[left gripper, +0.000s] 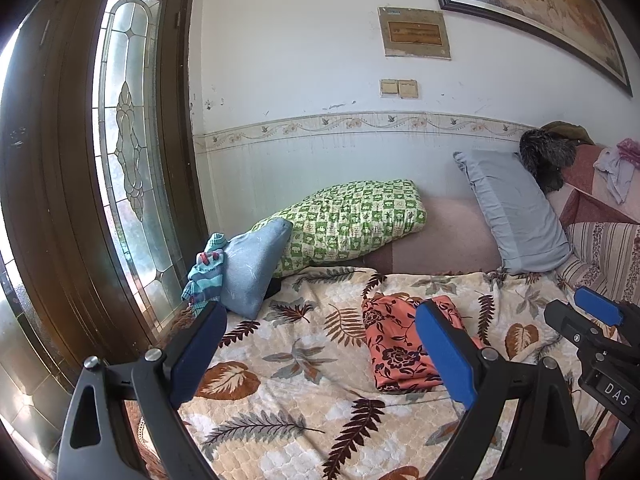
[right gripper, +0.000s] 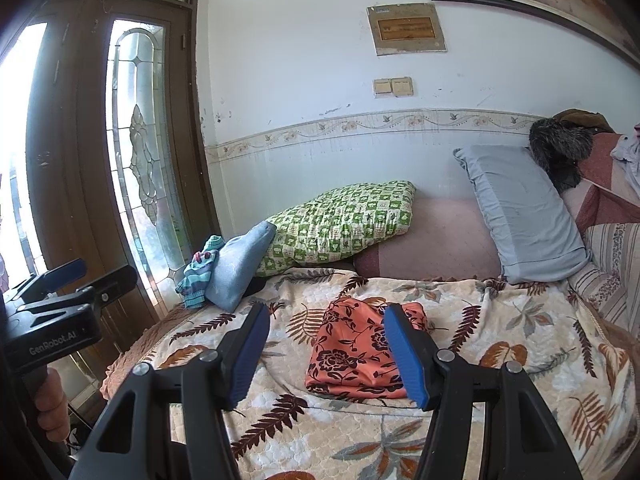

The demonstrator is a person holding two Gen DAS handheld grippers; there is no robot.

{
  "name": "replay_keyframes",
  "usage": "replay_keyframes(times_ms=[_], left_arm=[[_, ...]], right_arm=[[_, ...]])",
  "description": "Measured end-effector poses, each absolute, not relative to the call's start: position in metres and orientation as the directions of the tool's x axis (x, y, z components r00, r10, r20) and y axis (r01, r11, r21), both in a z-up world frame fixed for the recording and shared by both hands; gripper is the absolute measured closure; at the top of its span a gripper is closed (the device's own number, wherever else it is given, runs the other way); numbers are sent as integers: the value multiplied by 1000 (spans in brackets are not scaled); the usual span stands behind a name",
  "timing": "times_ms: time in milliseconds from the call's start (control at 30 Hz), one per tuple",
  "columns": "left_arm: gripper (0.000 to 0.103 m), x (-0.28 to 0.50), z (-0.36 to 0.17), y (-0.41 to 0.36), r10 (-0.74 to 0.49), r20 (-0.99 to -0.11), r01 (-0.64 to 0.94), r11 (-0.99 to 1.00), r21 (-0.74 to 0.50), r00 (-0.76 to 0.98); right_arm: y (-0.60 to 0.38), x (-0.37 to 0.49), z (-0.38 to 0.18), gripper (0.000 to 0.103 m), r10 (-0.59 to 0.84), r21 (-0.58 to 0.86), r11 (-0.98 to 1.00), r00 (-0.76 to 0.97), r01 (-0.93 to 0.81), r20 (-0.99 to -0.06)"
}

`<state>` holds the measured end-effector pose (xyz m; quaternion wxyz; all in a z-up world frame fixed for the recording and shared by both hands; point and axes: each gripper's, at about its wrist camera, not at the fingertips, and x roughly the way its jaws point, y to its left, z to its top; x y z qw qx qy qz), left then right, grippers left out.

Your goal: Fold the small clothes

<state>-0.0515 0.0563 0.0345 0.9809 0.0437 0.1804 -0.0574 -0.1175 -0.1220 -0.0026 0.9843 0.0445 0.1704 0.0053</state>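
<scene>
Orange floral folded cloth (right gripper: 362,354) lying flat on leaf-print blanket (right gripper: 500,344), ahead between the spread, empty jaws of right gripper (right gripper: 326,354); from the left wrist, same cloth (left gripper: 400,344) just inside the right jaw of left gripper (left gripper: 320,356), likewise wide apart, holding nothing. Only left view showing pink cloth heap (left gripper: 620,164) far right; only right view showing a bare hand (right gripper: 50,408) on the other handle. Beyond jaws: green checked pillow (right gripper: 340,224), grey pillow (right gripper: 524,212), white wall. Blanket bare around cloth; glazed door (right gripper: 140,152) past left jaw.

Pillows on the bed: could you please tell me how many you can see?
2. The green checked pillow leans against the wall near the door; the grey-blue pillow leans at the right end of the bed. More could be hidden under the clothes.
</scene>
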Motion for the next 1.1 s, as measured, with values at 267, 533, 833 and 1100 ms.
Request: replay_keyframes(times_ms=[267, 533, 833, 1100], left_arm=[[8, -49, 32, 31, -142, -399, 190, 978, 83, 906], [8, -47, 29, 7, -172, -418, 235, 967, 102, 892], [8, -45, 36, 6, -181, -407, 238, 966, 95, 895], [8, -43, 34, 17, -189, -396, 235, 970, 70, 899]], right_arm=[[-150, -126, -4, 39, -7, 127, 991, 947, 50, -320], [-181, -128, -12, 39, -20, 174, 982, 948, 79, -318], [-184, -122, -10, 39, -15, 180, 981, 949, 75, -314], [-172, -117, -13, 39, -15, 159, 985, 945, 70, -325]])
